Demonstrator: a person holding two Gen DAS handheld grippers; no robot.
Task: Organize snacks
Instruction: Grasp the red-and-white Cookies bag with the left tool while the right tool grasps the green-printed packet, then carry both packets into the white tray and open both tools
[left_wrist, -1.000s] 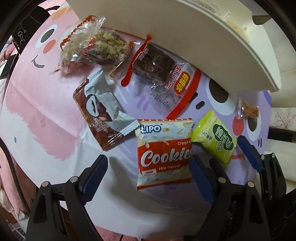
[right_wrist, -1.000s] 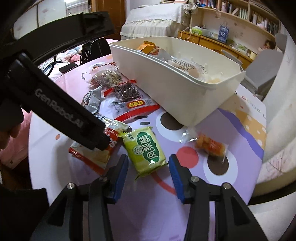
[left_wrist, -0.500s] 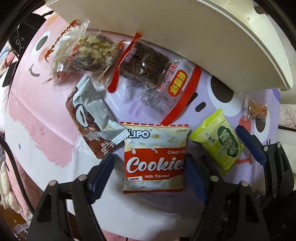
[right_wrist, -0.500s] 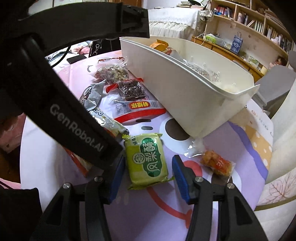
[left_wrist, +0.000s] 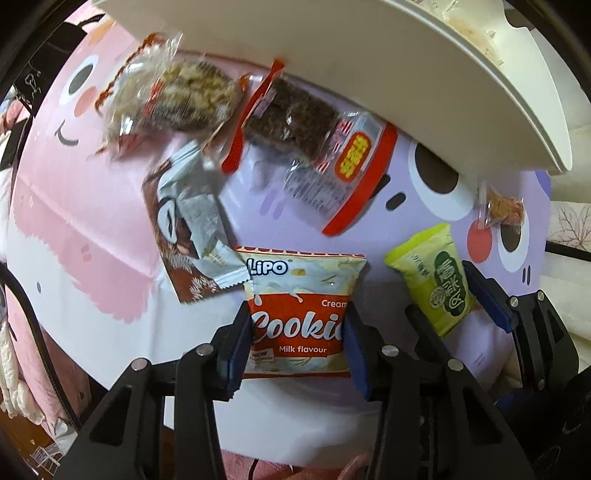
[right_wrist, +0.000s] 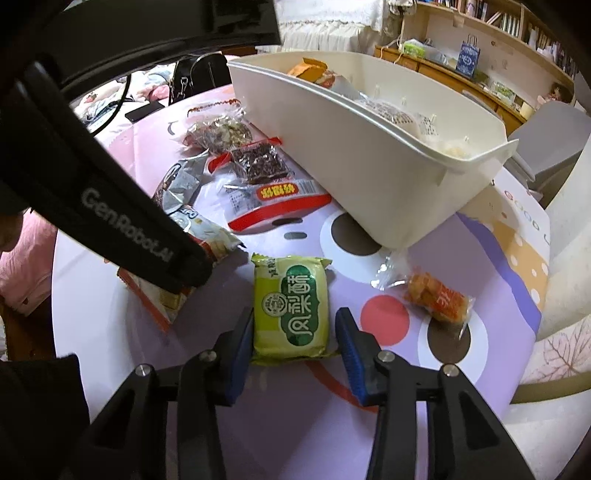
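A red and white Lipo cookie pack (left_wrist: 299, 280) lies flat on the cartoon tablecloth. My left gripper (left_wrist: 295, 317) points straight down over it. Its jaws are closing and both blue pads press the pack's side edges. Right of it lies a green pineapple-cake pack (right_wrist: 291, 302). My right gripper (right_wrist: 294, 321) straddles this pack, jaws closing. The left pad touches the pack and a small gap remains at the right pad. The white plastic bin (right_wrist: 369, 166) stands behind with several snacks inside.
Loose on the cloth are a brown and silver wrapper (left_wrist: 184, 229), a red-edged pack with a dark bar (left_wrist: 306, 125), a clear bag of nut clusters (left_wrist: 177, 96) and a small orange snack (right_wrist: 439, 295). The table's round edge (right_wrist: 532, 391) curves near the right.
The left jaws came in from wide apart onto the cookie pack's sides. The right jaws narrowed around the green pack and slid further along it.
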